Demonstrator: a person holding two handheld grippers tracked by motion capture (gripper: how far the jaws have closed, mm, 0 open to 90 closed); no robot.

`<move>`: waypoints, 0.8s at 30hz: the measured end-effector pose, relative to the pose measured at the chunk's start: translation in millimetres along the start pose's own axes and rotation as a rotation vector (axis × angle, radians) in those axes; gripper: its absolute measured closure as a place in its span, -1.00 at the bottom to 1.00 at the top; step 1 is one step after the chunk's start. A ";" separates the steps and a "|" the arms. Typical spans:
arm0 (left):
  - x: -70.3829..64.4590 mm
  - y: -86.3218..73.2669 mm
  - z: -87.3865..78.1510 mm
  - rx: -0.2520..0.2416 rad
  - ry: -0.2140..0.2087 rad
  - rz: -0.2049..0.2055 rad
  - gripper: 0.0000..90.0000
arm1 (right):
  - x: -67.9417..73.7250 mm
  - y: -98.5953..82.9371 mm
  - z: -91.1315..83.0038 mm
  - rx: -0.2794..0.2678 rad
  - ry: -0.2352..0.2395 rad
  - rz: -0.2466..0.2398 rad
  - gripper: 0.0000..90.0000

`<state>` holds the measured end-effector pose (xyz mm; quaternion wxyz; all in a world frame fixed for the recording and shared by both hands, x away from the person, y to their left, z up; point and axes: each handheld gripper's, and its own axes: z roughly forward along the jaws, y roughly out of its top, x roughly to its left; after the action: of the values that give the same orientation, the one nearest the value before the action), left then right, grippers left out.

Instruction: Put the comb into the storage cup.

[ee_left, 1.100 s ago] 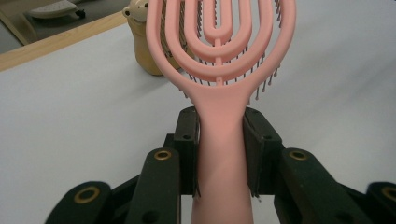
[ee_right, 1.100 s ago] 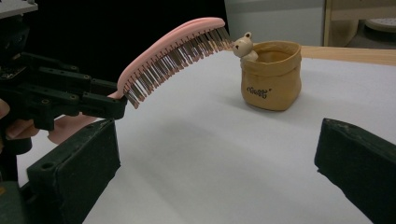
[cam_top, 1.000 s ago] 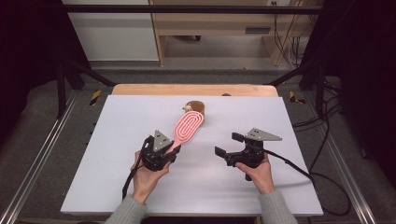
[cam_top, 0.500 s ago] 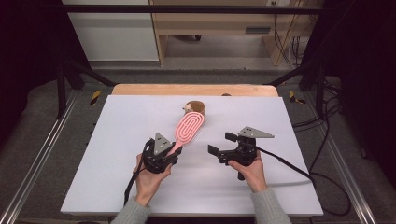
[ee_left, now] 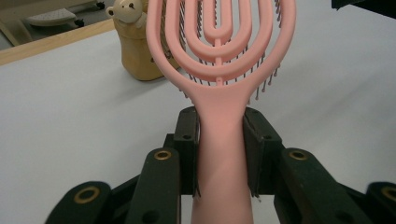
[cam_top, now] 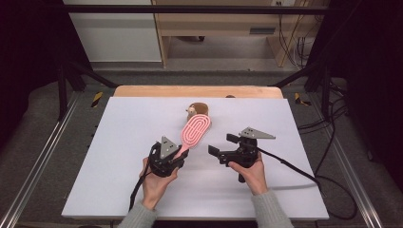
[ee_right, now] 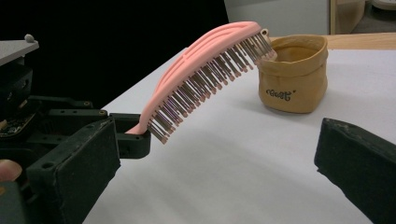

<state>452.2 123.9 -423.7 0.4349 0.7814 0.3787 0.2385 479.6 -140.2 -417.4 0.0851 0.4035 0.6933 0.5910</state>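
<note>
The left tongs (cam_top: 179,155) are closed on the handle of a pink hairbrush (cam_top: 194,131); in the left gripper view the two black jaws press flat against either side of the handle (ee_left: 219,154), just below where it widens into the oval head. The brush (ee_left: 219,42) is held clear of the bench, its head slanting up and away from the tongs, with the bristles (ee_right: 205,86) pointing down toward the surface and the ribbed, slotted back facing up. The person's left hand (cam_top: 154,183) wraps the gripper body from below, a grey sleeve behind it.

The right tongs (cam_top: 223,146) stand open, the jaws wide apart and holding nothing; in the right gripper view they frame the brush (ee_right: 201,60) and the left tongs (ee_right: 133,135) that grip it. They sit just beside the left tongs, to the right of the brush handle, apart from it. The right hand (cam_top: 249,171) holds that gripper low over the bench, its black cable (cam_top: 294,168) trailing off toward the right edge.

Past the tip of the brush head stands a small tan pouch (ee_right: 293,74) with a rolled rim and dark lettering on its front, resting upright on the bench (cam_top: 119,142). A little bear figure (ee_left: 125,10) sits at its rim. The bench top is white, with a wooden strip (cam_top: 142,91) along its far edge.
</note>
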 end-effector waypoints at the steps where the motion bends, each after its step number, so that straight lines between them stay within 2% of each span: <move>1: -0.6 0.3 0.2 -0.001 -0.001 0.001 0.54 | 0.2 0.1 0.4 -0.002 0.004 0.006 -0.99; 24: -21.2 2.6 7.4 -0.016 -0.018 0.036 0.54 | -0.6 0.8 3.2 0.001 -0.010 0.070 -0.97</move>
<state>445.7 102.4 -426.1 0.4401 0.7867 0.3588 0.2422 482.2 -138.2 -417.9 0.0674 0.4306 0.6787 0.5911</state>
